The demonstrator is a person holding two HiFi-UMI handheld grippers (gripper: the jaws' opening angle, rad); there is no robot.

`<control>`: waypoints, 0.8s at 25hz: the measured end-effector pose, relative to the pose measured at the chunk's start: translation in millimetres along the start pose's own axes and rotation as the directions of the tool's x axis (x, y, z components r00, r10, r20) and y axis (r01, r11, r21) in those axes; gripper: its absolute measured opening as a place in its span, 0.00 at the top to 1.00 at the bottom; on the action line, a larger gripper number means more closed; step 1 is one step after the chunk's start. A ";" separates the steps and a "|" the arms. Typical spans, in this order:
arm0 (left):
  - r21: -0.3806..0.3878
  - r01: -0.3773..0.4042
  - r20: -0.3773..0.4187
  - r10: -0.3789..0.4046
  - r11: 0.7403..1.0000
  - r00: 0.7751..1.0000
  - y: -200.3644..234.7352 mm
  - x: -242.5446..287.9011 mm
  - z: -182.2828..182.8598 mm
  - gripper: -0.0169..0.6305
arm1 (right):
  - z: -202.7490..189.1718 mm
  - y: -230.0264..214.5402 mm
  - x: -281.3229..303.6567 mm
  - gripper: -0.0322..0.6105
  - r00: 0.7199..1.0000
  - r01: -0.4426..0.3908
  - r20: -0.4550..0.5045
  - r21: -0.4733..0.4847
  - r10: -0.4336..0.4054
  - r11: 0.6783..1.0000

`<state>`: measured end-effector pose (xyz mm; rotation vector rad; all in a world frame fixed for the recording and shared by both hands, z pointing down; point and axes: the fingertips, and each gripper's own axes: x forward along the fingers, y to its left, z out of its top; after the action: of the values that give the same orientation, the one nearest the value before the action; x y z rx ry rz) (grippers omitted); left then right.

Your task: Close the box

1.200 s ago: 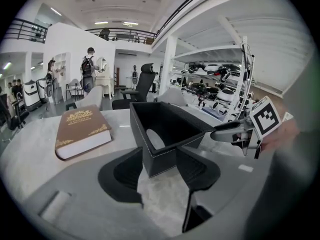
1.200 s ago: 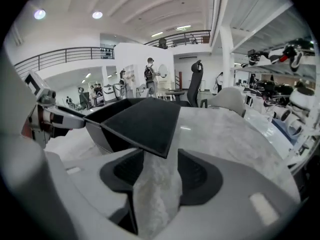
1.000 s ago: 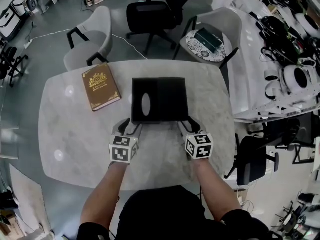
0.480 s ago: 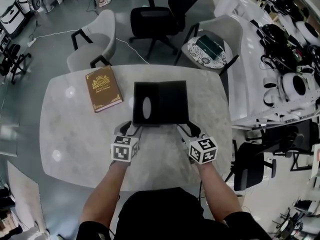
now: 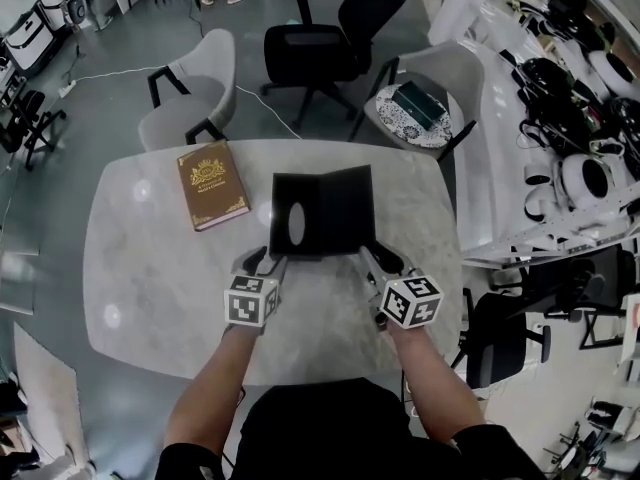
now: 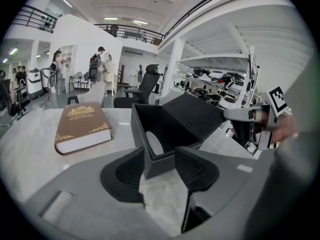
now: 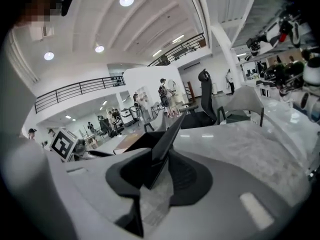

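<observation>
An open black box (image 5: 298, 220) stands on the marble table (image 5: 150, 268), its hinged lid (image 5: 347, 211) spread to the right. The lid's right side is raised off the table and slopes upward. My right gripper (image 5: 377, 259) is at the lid's near right corner. Its jaws are closing, with the thin lid edge (image 7: 170, 134) between the pads and held up. My left gripper (image 5: 262, 260) is at the near left corner of the box. Its jaws stand wide on either side of the corner (image 6: 159, 161), closing slightly, pads not pressing it. The box interior (image 6: 165, 134) looks empty.
A brown book (image 5: 211, 184) lies on the table to the left of the box. Behind the table are a grey chair (image 5: 195, 83), a black office chair (image 5: 320, 38) and a chair with a dark book (image 5: 415, 98). A bench with equipment (image 5: 580, 118) runs along the right.
The right gripper has narrowed onto the lid's edge, and the lid has tipped up from lying flat. The left gripper stays at the near left corner.
</observation>
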<state>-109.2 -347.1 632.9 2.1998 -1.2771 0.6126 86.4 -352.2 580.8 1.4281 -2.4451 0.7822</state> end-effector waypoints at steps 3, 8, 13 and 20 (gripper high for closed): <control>-0.008 -0.001 0.020 0.001 1.000 1.000 4.7 -5.9 7.5 0.68 | 7.1 11.0 0.3 0.78 0.998 0.050 -0.019 -0.105 -0.053 0.993; -0.023 0.003 0.047 -0.002 1.000 0.999 10.8 -21.1 10.9 0.69 | 18.8 34.8 3.1 0.79 0.993 0.102 -0.037 -0.256 -0.115 0.961; -0.033 -0.004 0.085 0.007 0.999 0.996 20.6 -42.1 21.1 0.71 | 28.0 64.7 9.5 0.82 0.992 0.096 -0.043 -0.310 -0.115 0.946; -0.056 -0.029 0.133 0.037 0.998 0.990 37.6 -71.7 23.6 0.74 | 28.8 100.4 24.1 0.84 0.993 0.079 -0.046 -0.398 -0.106 0.914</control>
<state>-172.0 -331.5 578.8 2.2105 -1.3837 0.4439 -9.3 -346.4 532.7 1.3228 -2.2927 0.2821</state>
